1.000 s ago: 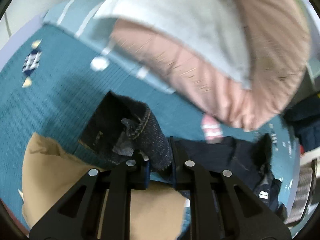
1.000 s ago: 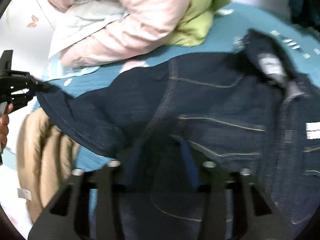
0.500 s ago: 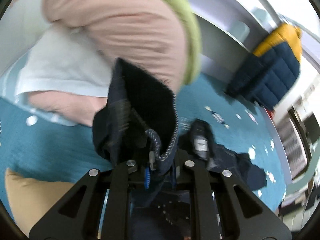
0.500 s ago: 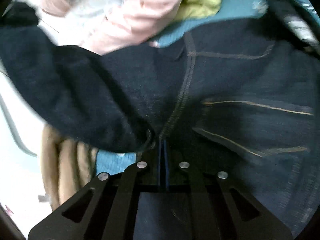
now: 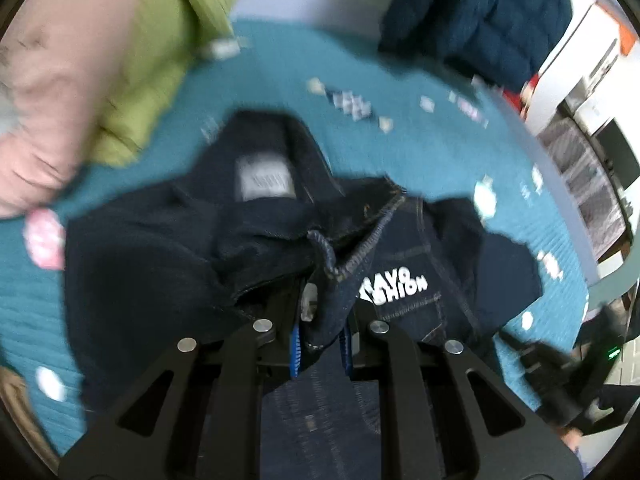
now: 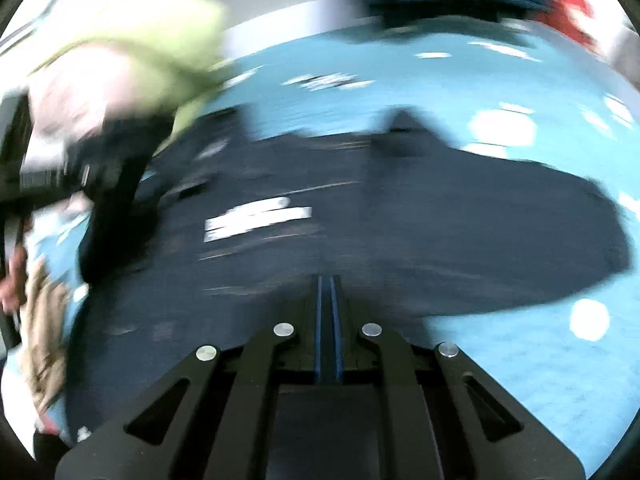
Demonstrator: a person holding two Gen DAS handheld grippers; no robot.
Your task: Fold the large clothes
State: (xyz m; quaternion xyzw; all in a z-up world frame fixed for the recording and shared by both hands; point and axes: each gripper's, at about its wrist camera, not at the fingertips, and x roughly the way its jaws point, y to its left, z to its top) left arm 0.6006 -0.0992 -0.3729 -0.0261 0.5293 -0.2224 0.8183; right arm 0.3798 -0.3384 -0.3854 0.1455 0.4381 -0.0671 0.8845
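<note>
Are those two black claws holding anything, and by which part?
The left hand-held gripper pinches the dark denim garment by a stitched edge. The right hand-held gripper looks shut, nothing visibly between its fingers.

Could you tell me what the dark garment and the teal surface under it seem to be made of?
The dark garment looks like dark indigo denim: matte twill, pale contrast topstitching, a white printed logo. The teal surface looks like a ribbed woven or knitted bedcover with white printed motifs; blur leaves the weave uncertain.

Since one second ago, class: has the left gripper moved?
Yes. The left gripper, shut on the dark denim garment, has swung right, from beside the tan garment, past the pink bundle, over the teal bedspread.
</note>
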